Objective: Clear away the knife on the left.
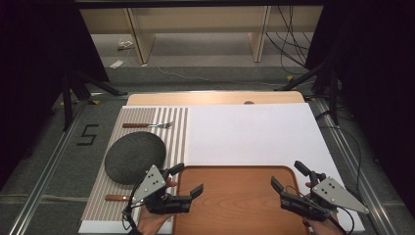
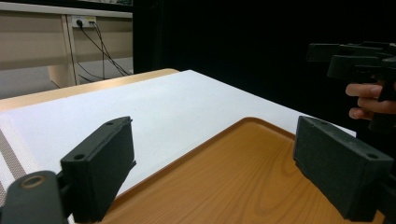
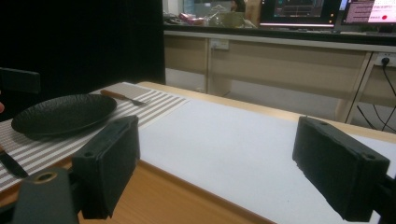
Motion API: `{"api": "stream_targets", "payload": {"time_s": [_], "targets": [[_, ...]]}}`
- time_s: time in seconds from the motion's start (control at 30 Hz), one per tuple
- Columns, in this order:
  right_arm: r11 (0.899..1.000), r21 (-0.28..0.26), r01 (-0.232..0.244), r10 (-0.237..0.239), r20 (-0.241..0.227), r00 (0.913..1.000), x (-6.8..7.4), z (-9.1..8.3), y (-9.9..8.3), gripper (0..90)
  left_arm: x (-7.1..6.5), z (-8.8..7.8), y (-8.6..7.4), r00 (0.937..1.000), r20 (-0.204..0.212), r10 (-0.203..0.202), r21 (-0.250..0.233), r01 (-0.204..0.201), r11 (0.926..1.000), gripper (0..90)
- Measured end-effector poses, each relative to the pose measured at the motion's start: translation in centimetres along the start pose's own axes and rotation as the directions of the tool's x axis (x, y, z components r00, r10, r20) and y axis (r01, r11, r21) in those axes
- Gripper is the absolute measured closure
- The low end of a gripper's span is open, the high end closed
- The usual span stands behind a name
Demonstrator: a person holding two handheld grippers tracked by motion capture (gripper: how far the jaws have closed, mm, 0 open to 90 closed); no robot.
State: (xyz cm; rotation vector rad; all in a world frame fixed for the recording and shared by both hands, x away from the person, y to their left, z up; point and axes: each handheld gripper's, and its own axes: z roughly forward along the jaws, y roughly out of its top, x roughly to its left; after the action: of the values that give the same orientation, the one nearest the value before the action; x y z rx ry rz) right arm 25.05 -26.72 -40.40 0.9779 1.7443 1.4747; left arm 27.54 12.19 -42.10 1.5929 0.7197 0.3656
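Note:
A brown wooden tray [image 1: 235,196] lies at the table's near edge, nothing on it. My left gripper [image 1: 189,178] hovers over the tray's left rim, jaws wide open and bare; in the left gripper view the tray [image 2: 233,182] lies under and between the jaws. Over the tray's right rim my right gripper [image 1: 287,174] is also open with nothing in it; in the right gripper view its jaws frame the tray's corner [image 3: 177,200] and the white mat beyond. A black plate [image 1: 135,157] rests on a striped placemat [image 1: 171,127] to the left.
A fork [image 1: 147,126] lies on the placemat beyond the plate, a knife [image 1: 117,198] on its near side. A large white mat [image 1: 249,132] covers the table's middle and right. Wooden shelving and cables stand past the far edge.

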Motion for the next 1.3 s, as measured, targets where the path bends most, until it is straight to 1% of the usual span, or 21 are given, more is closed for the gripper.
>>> {"api": "stream_targets", "payload": {"time_s": [0.07,0.1,0.13,0.17,0.3,0.47,0.5,0.6,0.67,0.7,0.73,0.77,0.83,0.93,1.0,1.03,1.07,1.13,1.2,1.23,1.3], "targets": [[1.0,0.0,0.001,-0.001,0.0,1.0,0.0,0.0,0.0,15.9,0.0,0.0,0.0,1.0,-0.006,-0.002,0.002,0.002,1.0,12.0],[1.0,0.0,0.002,-0.002,0.001,1.0,0.0,0.0,0.0,15.9,0.1,-0.1,0.1,0.9994,-0.034,0.005,0.023,-0.005,0.9997,13.2],[1.0,0.0,0.002,-0.002,0.001,1.0,0.0,0.0,0.0,15.9,0.1,-0.1,0.1,0.9994,-0.034,0.005,0.023,-0.005,0.9997,14.0],[1.0,0.001,0.004,-0.004,0.002,1.0,0.0,0.0,0.0,15.9,0.3,-0.2,0.2,0.9993,-0.035,-0.007,0.026,0.007,0.9996,14.1],[1.0,0.004,0.008,-0.008,0.002,1.0,0.0,0.0,0.0,15.9,0.6,-0.4,0.5,0.9992,-0.039,-0.001,0.03,0.002,0.9996,13.9],[1.0,0.006,0.009,-0.009,0.001,1.0,0.1,0.0,0.0,16.0,1.0,-0.4,0.8,0.9994,-0.034,-0.007,0.062,0.009,0.998,13.8],[1.0,0.005,0.008,-0.008,0.001,1.0,0.1,0.0,0.0,16.0,1.2,-0.4,1.1,0.9995,-0.032,-0.001,0.09,0.004,0.9959,14.2],[1.0,0.008,0.007,-0.007,0.001,1.0,0.1,0.1,0.0,16.0,1.4,-0.5,1.4,0.9998,-0.021,0.002,0.111,0.0,0.9938,14.3],[1.0,0.008,0.006,-0.006,0.0,1.0,0.1,0.1,0.0,16.1,1.7,-0.6,1.6,0.9998,-0.014,0.014,0.145,-0.012,0.9894,14.3],[1.0,0.006,0.006,-0.006,0.0,1.0,0.1,0.1,0.0,16.1,1.9,-0.6,1.8,0.9999,-0.008,0.01,0.164,-0.008,0.9864,14.3],[1.0,0.005,0.008,-0.008,0.0,1.0,0.1,0.1,0.0,16.1,2.4,-0.7,2.0,1.0,0.008,-0.002,0.202,0.001,0.9793,14.3],[1.0,0.005,0.008,-0.008,0.0,1.0,0.1,0.1,0.0,16.1,2.4,-0.7,2.0,1.0,0.008,-0.002,0.202,0.001,0.9793,14.4],[1.0,0.008,0.005,-0.005,0.0,1.0,0.1,0.1,0.0,16.1,3.1,-0.8,2.1,0.9994,0.015,-0.033,0.231,0.028,0.9726,14.4],[1.0,0.009,0.005,-0.005,0.0,1.0,0.1,0.1,0.0,16.1,3.4,-1.0,2.2,0.9994,0.012,-0.034,0.241,0.03,0.9702,14.4],[1.0,0.007,0.006,-0.006,-0.002,1.0,0.1,0.1,0.0,16.0,3.7,-1.3,2.5,0.9993,0.02,-0.03,0.264,0.024,0.9643,14.6],[1.0,0.007,0.007,-0.006,-0.001,1.0,0.1,0.1,0.0,16.1,4.0,-1.5,2.8,0.9997,0.017,-0.015,0.311,0.009,0.9502,14.7],[1.0,0.008,0.005,-0.005,-0.001,1.0,0.1,0.1,0.0,16.1,4.0,-1.5,2.8,0.9997,0.017,-0.015,0.311,0.009,0.9502,14.8],[1.0,0.007,0.007,-0.007,-0.001,1.0,0.1,0.1,0.0,16.1,4.3,-2.0,3.1,0.9999,0.015,0.006,0.342,-0.011,0.9398,14.7],[1.0,0.008,0.007,-0.007,0.002,1.0,0.1,0.0,0.0,16.1,4.7,-2.5,3.4,0.9994,0.035,0.006,0.367,-0.018,0.93,14.9],[1.0,0.01,0.006,-0.006,0.002,1.0,0.1,0.1,0.0,16.1,4.8,-2.8,3.5,0.9991,0.04,0.01,0.377,-0.024,0.9261,15.4],[1.0,0.01,0.006,-0.006,0.001,1.0,0.1,0.1,0.0,16.1,5.1,-3.2,3.6,0.999,0.031,0.034,0.389,-0.043,0.9204,15.4]]}}
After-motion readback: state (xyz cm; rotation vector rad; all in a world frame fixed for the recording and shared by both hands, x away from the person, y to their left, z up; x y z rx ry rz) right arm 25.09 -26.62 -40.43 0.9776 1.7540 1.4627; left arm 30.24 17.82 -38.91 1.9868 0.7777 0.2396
